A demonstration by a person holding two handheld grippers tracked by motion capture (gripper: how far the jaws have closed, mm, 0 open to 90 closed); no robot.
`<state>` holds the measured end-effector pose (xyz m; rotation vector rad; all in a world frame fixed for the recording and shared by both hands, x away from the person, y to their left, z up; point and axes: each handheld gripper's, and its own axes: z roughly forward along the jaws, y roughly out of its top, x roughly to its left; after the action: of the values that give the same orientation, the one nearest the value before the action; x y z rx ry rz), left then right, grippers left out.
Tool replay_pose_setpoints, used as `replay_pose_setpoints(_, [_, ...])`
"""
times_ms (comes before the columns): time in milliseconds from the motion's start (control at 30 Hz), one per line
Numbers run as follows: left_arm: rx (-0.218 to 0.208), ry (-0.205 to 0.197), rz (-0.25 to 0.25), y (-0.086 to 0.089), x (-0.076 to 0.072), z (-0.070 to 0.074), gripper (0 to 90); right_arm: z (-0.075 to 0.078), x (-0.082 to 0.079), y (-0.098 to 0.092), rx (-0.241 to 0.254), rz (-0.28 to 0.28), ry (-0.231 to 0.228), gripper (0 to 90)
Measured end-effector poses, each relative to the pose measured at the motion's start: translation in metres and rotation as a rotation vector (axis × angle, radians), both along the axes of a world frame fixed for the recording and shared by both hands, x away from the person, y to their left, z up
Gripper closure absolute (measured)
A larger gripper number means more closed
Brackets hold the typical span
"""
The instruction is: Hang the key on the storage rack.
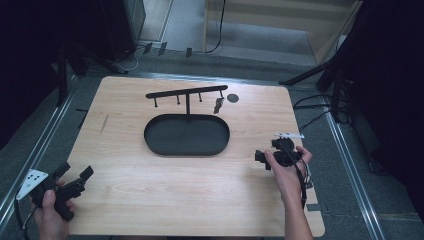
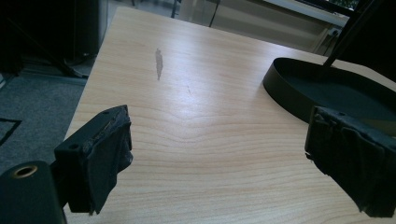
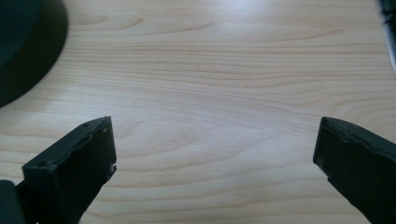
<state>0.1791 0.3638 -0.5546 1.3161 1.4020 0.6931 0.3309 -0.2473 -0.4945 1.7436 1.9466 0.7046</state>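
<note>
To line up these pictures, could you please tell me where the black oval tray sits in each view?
High view: the tray lies at the middle of the table.
Left gripper view: its wall shows at the right edge, above the right jaw.
Right gripper view: its edge fills the top-left corner.
Shared landmark: the wooden table.

Left claw [image 1: 75, 178]: black body with a pistol-style handle. A grey three-cornered plate [image 1: 31, 183] with dark dots sits on top at the 9 o'clock side, and a black cable leaves the base toward 7 o'clock. In the left gripper view, each jaw carries a black, wrinkled pad, and the near jaw block has a round brass-coloured insert at 7 o'clock.

Right claw [image 1: 272, 151]: black body, with a pale plate at 12 o'clock. A black cable [image 1: 302, 182] runs toward 5 o'clock along the bare forearm.
</note>
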Motion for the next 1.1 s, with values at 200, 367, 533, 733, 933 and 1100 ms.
replay_pose_setpoints(200, [0.000, 0.000, -0.002, -0.001, 0.000, 0.000, 7.8, -0.019, -0.028, -0.033, 0.030, -0.044, -0.119, 0.0])
replay_pose_setpoints(367, [0.002, 0.000, -0.002, -0.001, 0.000, 0.000, 7.8, -0.027, -0.051, -0.051, 0.049, -0.061, -0.190, 0.0])
replay_pose_setpoints(533, [0.005, 0.000, -0.002, -0.001, 0.000, 0.000, 7.8, -0.034, -0.072, -0.064, 0.057, -0.065, -0.268, 0.0])
replay_pose_setpoints(733, [0.008, 0.002, -0.001, -0.001, 0.000, 0.000, 7.7, -0.040, -0.091, -0.073, 0.081, -0.064, -0.307, 0.0])
replay_pose_setpoints(933, [0.009, 0.003, 0.004, -0.001, 0.000, 0.000, 7.8, -0.045, -0.105, -0.078, 0.126, -0.067, -0.338, 0.0])
replay_pose_setpoints(1100, [0.017, 0.021, 0.029, -0.001, 0.001, 0.001, 7.8, -0.046, -0.107, -0.079, 0.149, -0.065, -0.355, 0.1])
